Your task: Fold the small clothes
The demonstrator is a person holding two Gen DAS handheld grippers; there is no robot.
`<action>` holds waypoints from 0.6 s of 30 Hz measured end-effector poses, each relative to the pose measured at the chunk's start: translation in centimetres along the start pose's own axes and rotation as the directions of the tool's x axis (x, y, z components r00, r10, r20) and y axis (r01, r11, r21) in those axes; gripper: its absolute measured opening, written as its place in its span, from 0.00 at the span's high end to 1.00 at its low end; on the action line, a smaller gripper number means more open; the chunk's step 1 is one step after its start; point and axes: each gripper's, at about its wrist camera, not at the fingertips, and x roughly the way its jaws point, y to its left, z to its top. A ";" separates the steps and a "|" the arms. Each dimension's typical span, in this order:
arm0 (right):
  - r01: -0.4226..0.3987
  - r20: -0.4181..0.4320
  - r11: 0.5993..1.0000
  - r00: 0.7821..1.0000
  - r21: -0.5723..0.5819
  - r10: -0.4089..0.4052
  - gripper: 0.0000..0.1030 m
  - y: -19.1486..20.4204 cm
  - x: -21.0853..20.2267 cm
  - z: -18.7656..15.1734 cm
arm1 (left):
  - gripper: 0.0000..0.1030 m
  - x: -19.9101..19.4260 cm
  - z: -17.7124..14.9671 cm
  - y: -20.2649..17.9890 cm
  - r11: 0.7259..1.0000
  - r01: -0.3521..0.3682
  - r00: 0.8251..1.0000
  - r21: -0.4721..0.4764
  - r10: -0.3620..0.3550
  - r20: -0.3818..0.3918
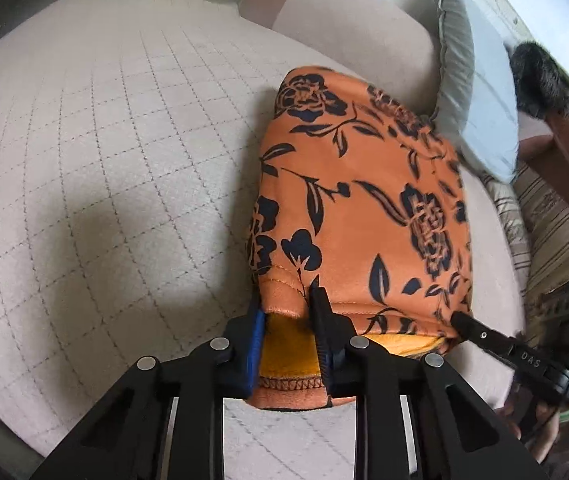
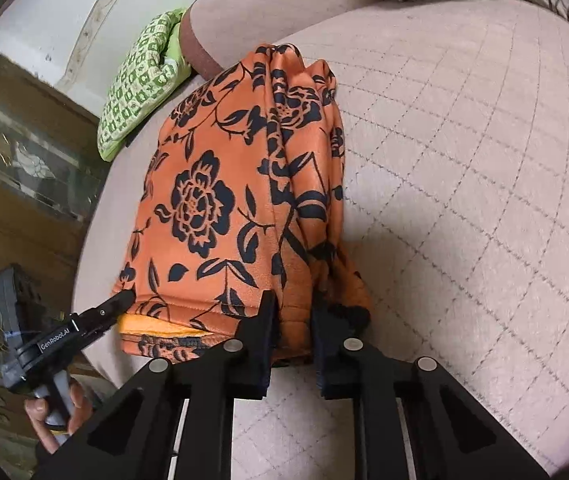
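Orange garment (image 1: pixel 360 208) with a black floral print, one item, lifted off a pale quilted bed cover (image 1: pixel 104 160) and hanging forward from both grippers. Left gripper (image 1: pixel 286 304): both jaws clamped on the hemmed near edge, yellow-orange lining showing between them; the blue pad of one finger is visible, the other pad mostly covered by cloth. Right gripper (image 2: pixel 290 312): jaws pinched on a bunched, pleated stretch of the same edge; pad contact is hidden by the folds. Each gripper appears in the other's view, off to the side, biting the far corner of the edge; the hand (image 2: pixel 54 416) carrying the left one is cut off at the frame edge. Garment's far end drapes away from the fingertips, its type hard to make out. Beyond it: green patterned pillow (image 2: pixel 140 80), grey-white pillow (image 1: pixel 480 92), both partly cropped. Dark furry object (image 1: pixel 540 80) at the rim, unidentifiable.
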 end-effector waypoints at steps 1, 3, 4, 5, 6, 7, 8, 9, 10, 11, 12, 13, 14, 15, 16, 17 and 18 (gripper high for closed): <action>0.009 -0.015 1.000 1.000 0.020 -0.008 0.79 -0.4 0.6 -0.1 | 0.78 0.1 -0.3 -0.1 1.000 -0.008 1.000 0.002 0.008 0.005; -0.013 0.002 0.998 1.000 0.053 0.013 0.77 -0.8 0.5 -0.4 | 0.74 -0.1 -0.5 -0.4 1.000 -0.028 0.999 0.013 0.028 0.025; -0.018 0.010 0.999 1.000 0.051 0.018 0.71 -0.7 0.2 -0.5 | 0.69 -0.4 -0.7 -0.5 0.999 -0.044 0.998 0.023 0.043 0.037; -0.021 0.021 0.999 1.000 0.049 0.020 0.70 -0.7 -0.3 -0.8 | 0.67 -0.5 -1.0 -0.7 0.998 -0.059 0.997 0.032 0.058 0.047; -0.012 0.033 0.999 0.999 0.047 0.011 0.67 -0.6 -0.7 -1.2 | 0.64 -0.9 -1.5 -1.0 0.996 -0.072 0.996 0.043 0.069 0.056; -0.004 0.038 0.999 0.999 0.043 0.002 0.63 -0.6 -1.1 -1.7 | 0.57 -1.0 -2.1 -1.5 0.994 -0.093 0.994 0.062 0.089 0.058; 0.007 0.041 0.999 0.999 0.038 -0.009 0.62 -0.5 -1.3 -2.1 | 0.51 -1.2 -2.6 -1.8 0.989 -0.120 0.992 0.091 0.116 0.047; 0.023 0.041 0.999 0.999 0.036 -0.024 0.59 -0.3 -1.4 -2.5 | 0.50 -1.3 -3.2 -2.2 0.984 -0.140 0.990 0.111 0.137 0.038; 0.044 0.036 0.998 0.998 0.034 -0.045 0.56 -0.2 -1.5 -3.0 | 0.50 -1.4 -4.0 -2.5 0.979 -0.159 0.987 0.125 0.155 0.042; 0.064 0.030 0.998 0.997 0.029 -0.064 0.56 -0.1 -1.4 -3.3 | 0.49 -1.6 -4.4 -2.7 0.976 -0.173 0.985 0.132 0.168 0.045; 0.099 0.022 0.995 0.995 0.020 -0.099 0.55 0.2 -1.4 -3.8 | 0.49 -1.8 -5.0 -3.0 0.971 -0.192 0.981 0.139 0.188 0.045; 0.131 0.019 0.991 0.991 0.011 -0.131 0.55 0.4 -1.4 -4.1 | 0.49 -1.9 -5.3 -3.1 0.969 -0.201 0.979 0.141 0.197 0.047; 0.153 0.019 0.988 0.988 0.001 -0.153 0.55 0.7 -1.5 -4.6 | 0.49 -2.2 -5.7 -3.3 0.966 -0.216 0.976 0.140 0.210 0.054; 0.174 0.013 0.985 0.985 -0.010 -0.174 0.53 1.0 -1.5 -4.9 | 0.49 -2.6 -6.2 -3.5 0.961 -0.237 0.971 0.140 0.229 0.069; 0.193 0.006 0.981 0.981 -0.017 -0.193 0.51 1.3 -1.7 -5.2 | 0.49 -2.9 -6.4 -3.7 0.956 -0.254 0.966 0.144 0.244 0.083; 0.207 0.003 0.978 0.978 -0.018 -0.207 0.50 1.5 -1.9 -5.5 | 0.49 -3.4 -6.7 -4.0 0.949 -0.276 0.959 0.151 0.262 0.103; 0.219 0.000 0.975 0.976 -0.016 -0.219 0.48 1.6 -2.1 -5.9 | 0.49 -4.0 -7.0 -4.4 0.943 -0.293 0.953 0.160 0.275 0.126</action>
